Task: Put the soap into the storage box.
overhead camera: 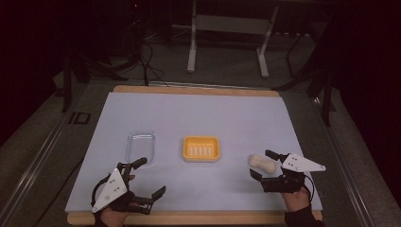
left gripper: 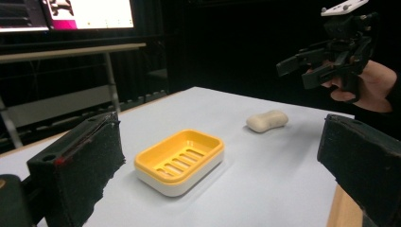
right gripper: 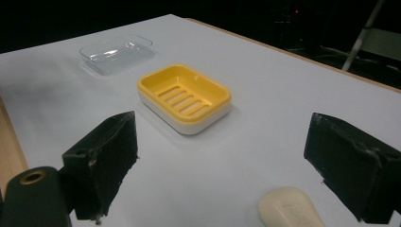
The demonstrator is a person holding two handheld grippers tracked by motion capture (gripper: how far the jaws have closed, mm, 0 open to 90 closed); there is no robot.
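Note:
A yellow soap dish (overhead camera: 202, 148) with a white base sits in the middle of the white sheet (overhead camera: 198, 113); it is also seen as the dish (left gripper: 179, 158) and the dish (right gripper: 184, 97). A cream bar of soap (overhead camera: 262, 163) lies to its right on the sheet. My right gripper (overhead camera: 260, 163) is open and held in the air above the soap (right gripper: 288, 208), which lies low between its jaws near the right one. From the left gripper view, the right gripper (left gripper: 312, 66) hangs above the soap (left gripper: 267, 120). My left gripper (overhead camera: 152, 176) is open and holds nothing, near the front left.
A clear plastic tray (overhead camera: 141, 144) lies left of the dish, just beyond my left gripper; it is also seen as the tray (right gripper: 117, 52). The wooden table edge (overhead camera: 189, 218) runs along the front. A white metal stand (overhead camera: 227, 28) and cables are on the floor behind the table.

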